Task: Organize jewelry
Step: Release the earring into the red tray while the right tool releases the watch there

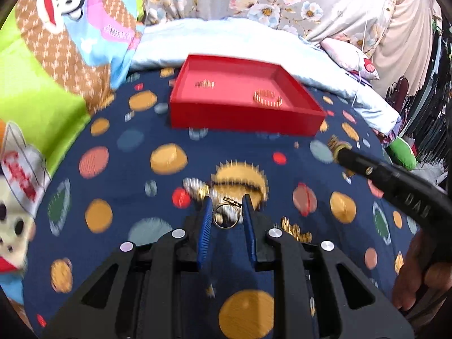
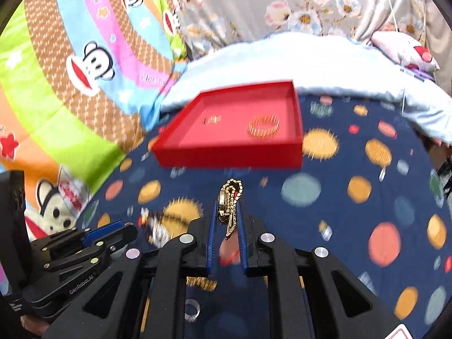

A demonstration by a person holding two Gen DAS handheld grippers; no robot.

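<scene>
the right gripper (image 2: 228, 217) is clamped on a gold watch (image 2: 230, 204), held on edge with its long axis running away from the camera toward the red tray (image 2: 226, 154), the folded link band sticking out past the blue pads and one loose end dangling between them. the left gripper (image 1: 227, 212) grips a thin gold ring (image 1: 226, 217) between its pads above the navy dotted bedspread (image 1: 127, 169), the hoop facing the camera. the tray sits ahead with a gold bangle (image 2: 264, 125) and a smaller gold piece (image 2: 212, 120), both motion-blurred; other jewelry on the cloth is too smeared to identify.
</scene>
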